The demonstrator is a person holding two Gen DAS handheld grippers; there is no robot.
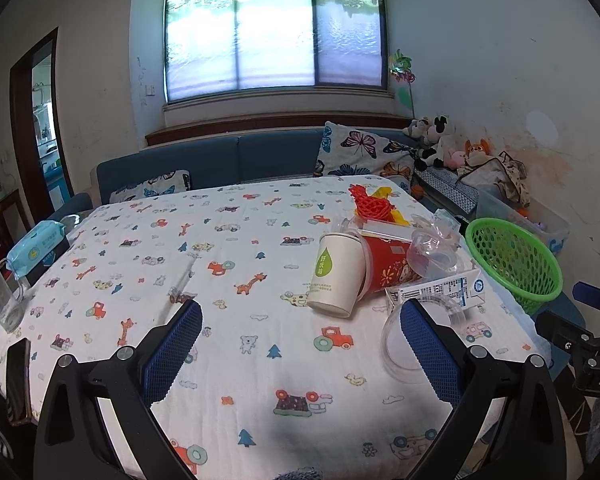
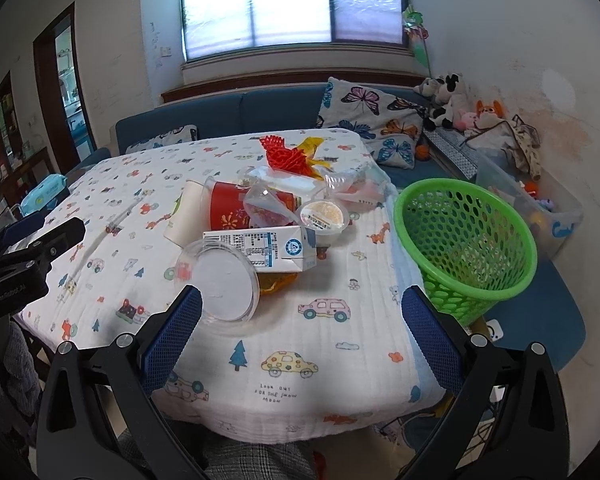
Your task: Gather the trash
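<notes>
A heap of trash, made of cups, a carton and clear lids, lies just ahead of both tongs, left and right, each spread wide and empty. The green basket tilts at the worktop edge right of the heap; bare cloth lies beneath the tongs.

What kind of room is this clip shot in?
Most likely a home living room: a blue sofa with butterfly cushions, plush toys in the corner, and a table under a child's cartoon-print cloth.

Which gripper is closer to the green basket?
Right. The right gripper sits just left of the basket; the left gripper is farther left, beyond the trash pile.
</notes>
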